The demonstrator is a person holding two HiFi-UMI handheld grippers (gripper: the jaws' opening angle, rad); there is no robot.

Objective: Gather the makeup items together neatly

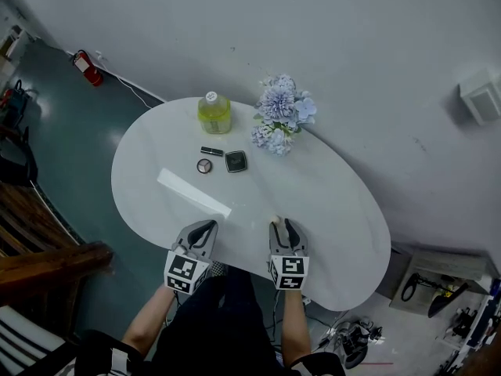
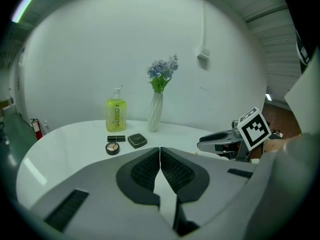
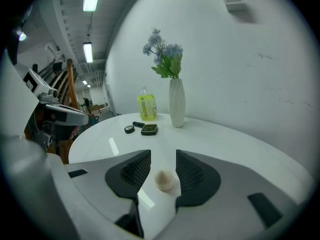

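Flanking a beige sponge (image 3: 165, 180), right gripper (image 3: 163, 155) fingers stand apart; left gripper (image 2: 160, 150) fingers meet.

Glossy white table (image 1: 337, 202) — matt sponge (image 3: 164, 179)

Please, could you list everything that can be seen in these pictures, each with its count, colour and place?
table: one, white, centre
bottle: one, yellow-green with a white top, far side of the table
vase of flowers: one, white vase with blue flowers, right of the bottle
lipstick tube: one, black, in front of the bottle
round compact: one, black, closed-in beige tones, near the tube
square compact: one, black, right of the round one
sponge: one, beige, on the table's near side
fire extinguisher: one, red, on the floor by the wall
left gripper: grey, jaws together, empty
right gripper: grey, jaws apart around the sponge
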